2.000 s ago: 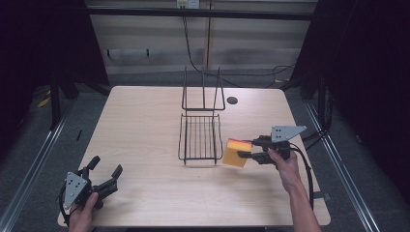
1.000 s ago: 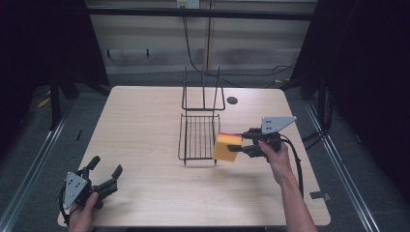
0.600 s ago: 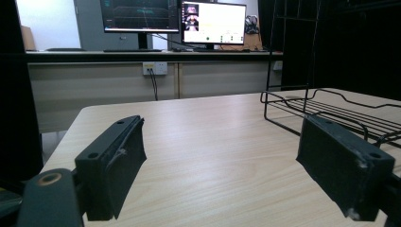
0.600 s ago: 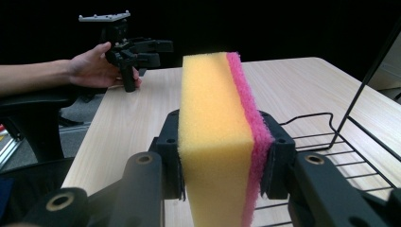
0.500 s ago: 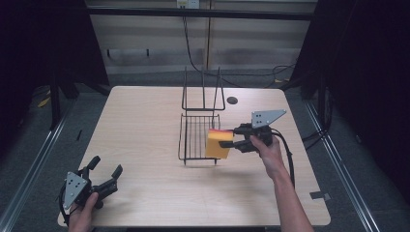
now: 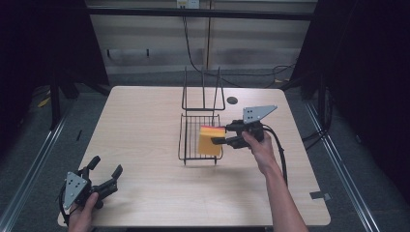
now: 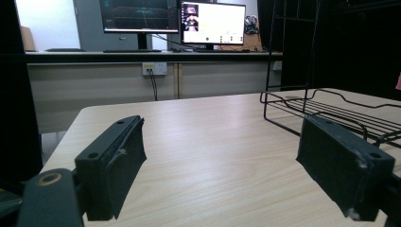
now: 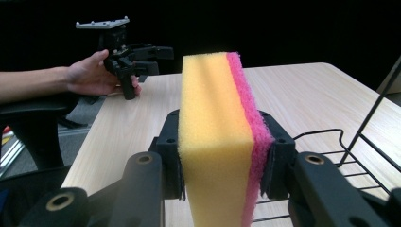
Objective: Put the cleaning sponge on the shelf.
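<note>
A yellow sponge with a pink scouring side (image 6: 211, 140) (image 8: 220, 137) stands on edge between the jaws of my right gripper (image 6: 218, 135) (image 8: 220, 161), which is shut on it. It hangs just over the right part of the black wire rack (image 6: 199, 137). The rack's flat grid bed lies on the table and its upright back rises behind. My left gripper (image 6: 104, 172) (image 7: 231, 165) rests at the table's near left corner, open, with nothing between its black pads (image 7: 118, 165). The right gripper view also shows that left gripper (image 8: 132, 56) in a hand far off.
The light wooden table (image 6: 140, 121) has a round cable hole (image 6: 232, 100) at the back right. Behind the table are a wall panel and monitors (image 7: 175, 19). The rack's wires (image 7: 331, 109) lie right of the left gripper. A cable (image 6: 280, 150) trails from the right gripper.
My right gripper has carried the sponge leftward from beside the rack to above its right part. The left gripper has stayed still.
</note>
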`<state>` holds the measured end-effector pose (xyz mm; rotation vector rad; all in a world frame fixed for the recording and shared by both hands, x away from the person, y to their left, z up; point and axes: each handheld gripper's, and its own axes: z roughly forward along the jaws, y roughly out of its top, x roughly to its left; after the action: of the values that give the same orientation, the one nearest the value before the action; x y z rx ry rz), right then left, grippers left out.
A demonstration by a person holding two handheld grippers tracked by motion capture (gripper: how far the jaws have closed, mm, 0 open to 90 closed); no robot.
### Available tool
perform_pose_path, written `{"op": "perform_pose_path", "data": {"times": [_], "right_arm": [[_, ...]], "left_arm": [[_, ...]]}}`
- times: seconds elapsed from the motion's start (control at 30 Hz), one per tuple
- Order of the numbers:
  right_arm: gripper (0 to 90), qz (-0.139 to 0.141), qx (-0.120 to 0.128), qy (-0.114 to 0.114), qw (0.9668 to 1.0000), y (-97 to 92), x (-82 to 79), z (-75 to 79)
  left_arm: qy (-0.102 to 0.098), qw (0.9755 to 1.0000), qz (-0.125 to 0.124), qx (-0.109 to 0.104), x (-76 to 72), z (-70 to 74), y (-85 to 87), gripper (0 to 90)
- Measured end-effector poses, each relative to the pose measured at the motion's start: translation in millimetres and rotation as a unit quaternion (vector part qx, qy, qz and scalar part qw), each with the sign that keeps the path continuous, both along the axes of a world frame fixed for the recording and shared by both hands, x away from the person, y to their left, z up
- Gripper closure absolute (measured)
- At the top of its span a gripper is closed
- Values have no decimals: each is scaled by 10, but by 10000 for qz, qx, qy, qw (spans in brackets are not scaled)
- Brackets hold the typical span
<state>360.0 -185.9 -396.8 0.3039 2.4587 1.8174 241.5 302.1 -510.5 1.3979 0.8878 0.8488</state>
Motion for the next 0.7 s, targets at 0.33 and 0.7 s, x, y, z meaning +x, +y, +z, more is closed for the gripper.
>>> {"op": "perform_pose_path", "data": {"times": [0.33,0.7], "right_arm": [[600,71,-47,18,10000,116,87,-9],[600,69,-144,154,9998,185,178,-129]], "left_arm": [[-16,10000,5,-19,0,-1,-2,156],[-11,10000,-3,-21,1,-1,-1,155]]}}
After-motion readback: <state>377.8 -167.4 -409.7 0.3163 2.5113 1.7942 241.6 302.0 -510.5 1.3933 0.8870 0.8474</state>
